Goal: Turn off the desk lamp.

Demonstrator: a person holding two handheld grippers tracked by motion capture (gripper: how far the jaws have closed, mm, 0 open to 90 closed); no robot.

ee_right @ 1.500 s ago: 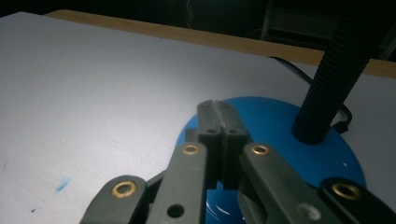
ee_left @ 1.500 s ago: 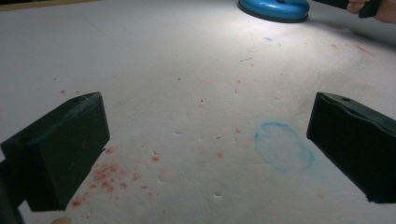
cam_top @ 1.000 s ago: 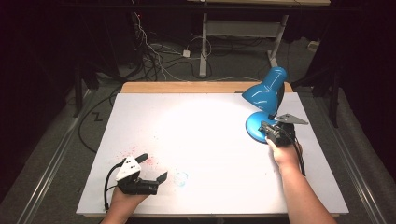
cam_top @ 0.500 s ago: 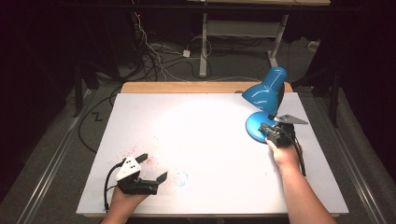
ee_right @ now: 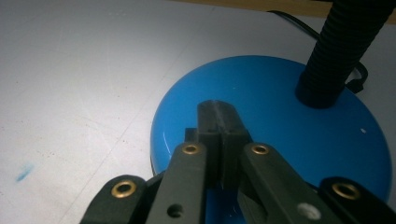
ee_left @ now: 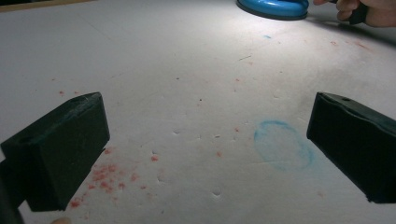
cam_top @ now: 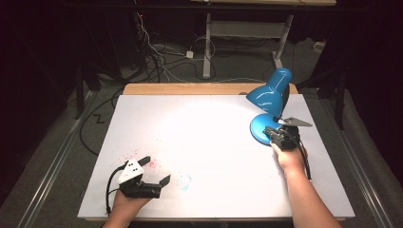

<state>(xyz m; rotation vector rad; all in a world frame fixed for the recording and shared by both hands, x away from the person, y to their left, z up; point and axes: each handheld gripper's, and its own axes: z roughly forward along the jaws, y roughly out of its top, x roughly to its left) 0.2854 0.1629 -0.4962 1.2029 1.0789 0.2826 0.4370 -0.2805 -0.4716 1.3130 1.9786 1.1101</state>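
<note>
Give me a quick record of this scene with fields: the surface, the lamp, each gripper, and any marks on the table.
surface: white table top, wooden strip along the far edge
lamp: blue desk lamp at the far right, lit, round base, black ribbed neck
left gripper: near left of the table, jaws wide apart, holding nothing
right gripper: jaws closed together, tips over the lamp base's near part; contact unclear
marks: red specks near the left gripper, faint blue ring beside them
</note>
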